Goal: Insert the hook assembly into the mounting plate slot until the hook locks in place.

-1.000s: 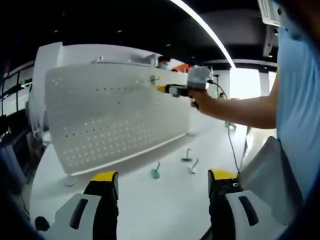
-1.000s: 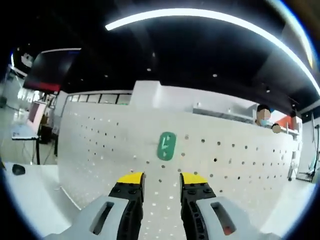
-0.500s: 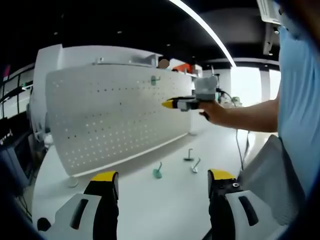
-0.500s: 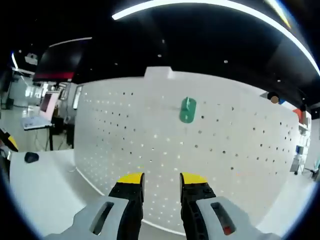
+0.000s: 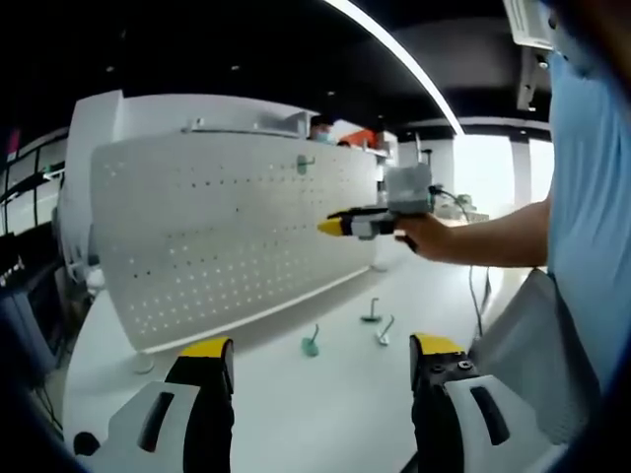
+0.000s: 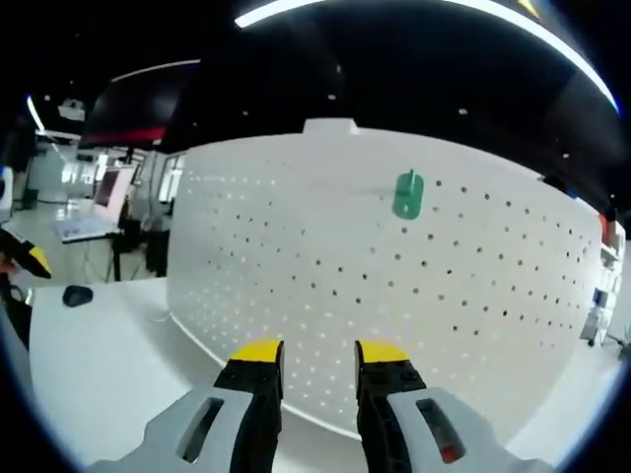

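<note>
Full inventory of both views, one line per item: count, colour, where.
Pegboard: 1, white, perforated, standing upright on the table; also in the right gripper view.
Mounted hook: 1, green, high on the pegboard; also small in the left gripper view.
Loose hooks: 3, lying on the table in front of the pegboard: one green, two greyish.
Table: 1, white, under everything.
Dark small object: 1, on the table at the left; I cannot tell what it is.
Left tool: yellow-tipped jaws apart, nothing between them.
Right tool: jaws narrowly apart, empty; also seen from the side, held in the person's hand.
</note>
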